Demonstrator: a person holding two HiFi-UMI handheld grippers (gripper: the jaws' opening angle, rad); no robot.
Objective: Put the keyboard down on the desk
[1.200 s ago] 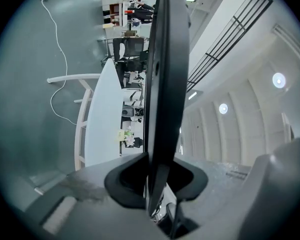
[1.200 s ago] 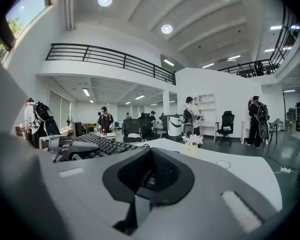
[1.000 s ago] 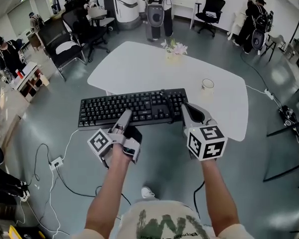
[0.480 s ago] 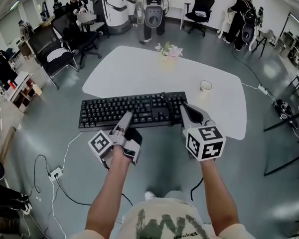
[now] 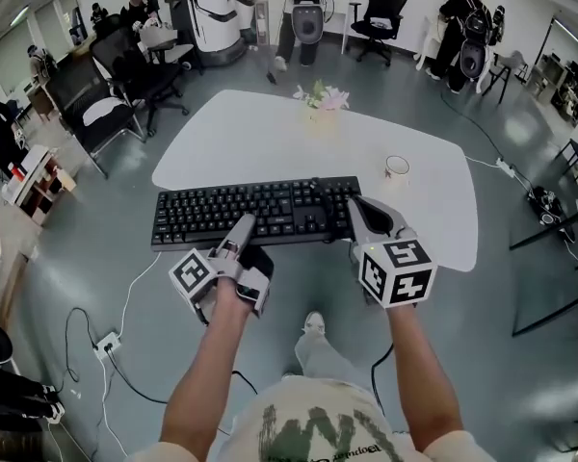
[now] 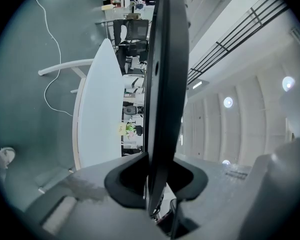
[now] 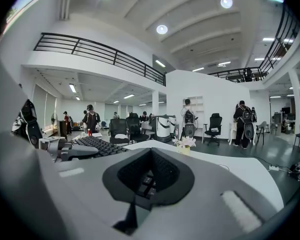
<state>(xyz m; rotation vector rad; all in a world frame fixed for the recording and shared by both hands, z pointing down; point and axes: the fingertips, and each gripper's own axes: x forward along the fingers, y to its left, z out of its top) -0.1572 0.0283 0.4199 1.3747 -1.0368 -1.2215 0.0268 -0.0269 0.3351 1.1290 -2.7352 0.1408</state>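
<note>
Black plastic fills the middle of my head view: the full-size black keyboard [image 5: 255, 212] hangs level between my two grippers, lengthwise from left to right, at the near edge of the white rounded desk [image 5: 270, 133]. Its left end juts out past the desk's corner over the grey-green floor [image 5: 96, 248]. My left gripper [image 5: 241, 227] has the keyboard's near long edge, a little left of the middle. In the left gripper view the board [image 6: 162, 84] stands edge-on in the notch of the dark pads, and the jaws are drawn in tight on its thin body with only that thickness between them. In that same view a strip of the room shows between the board and the desk top [image 6: 97, 124], so the keyboard is clear of the surface and not resting on it. My right gripper [image 5: 359, 212] sits at the keyboard's right end; the right gripper view shows its jaws nearly together, with a few black keys pinched in the small gap between the pads and the other keys [image 7: 92, 145] running off to the left. Farther back on the desk stand a small pot of pale pink flowers [image 5: 320, 99] and, to the right, a white cup [image 5: 397, 166], both well apart from the keyboard.
</note>
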